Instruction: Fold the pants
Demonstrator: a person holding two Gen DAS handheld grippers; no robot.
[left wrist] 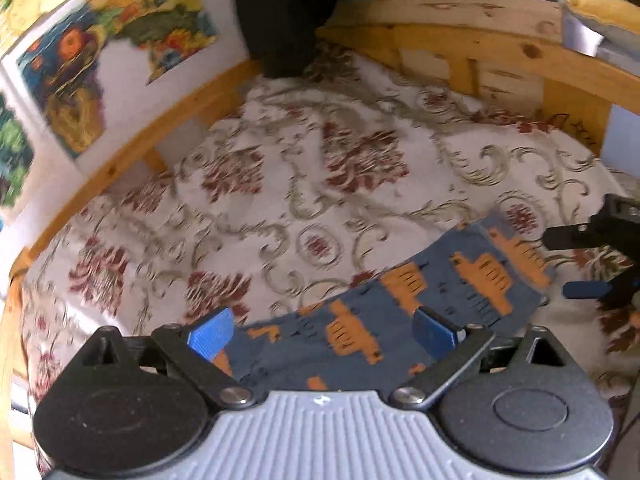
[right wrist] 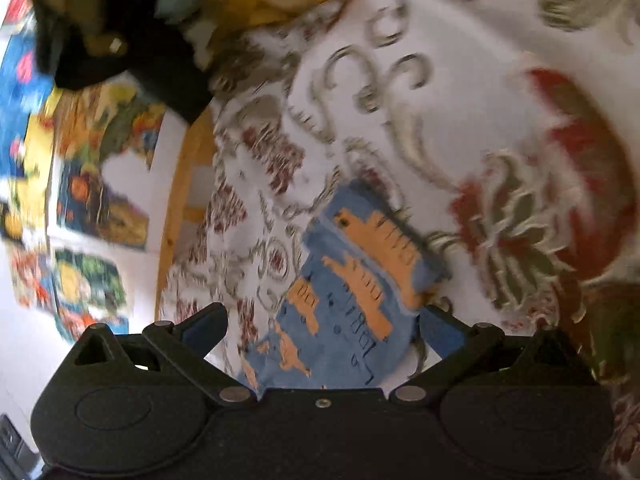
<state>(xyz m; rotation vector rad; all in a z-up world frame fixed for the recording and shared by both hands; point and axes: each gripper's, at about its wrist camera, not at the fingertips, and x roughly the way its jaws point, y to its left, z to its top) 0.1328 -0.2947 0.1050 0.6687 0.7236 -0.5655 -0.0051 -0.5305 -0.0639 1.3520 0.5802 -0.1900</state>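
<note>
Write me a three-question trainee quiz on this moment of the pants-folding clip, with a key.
1. True or false: the left gripper stands open over the blue pants.
2. What do the pants lie on? A) a bare wooden table B) a floral bedspread C) a tiled floor
3. Fill in: the figures printed on the pants are ____ in colour.

Key
1. True; its jaws stand apart with the cloth lying between them, not pinched. The right gripper is open too.
2. B; a wooden bed frame borders it.
3. Orange.
</note>
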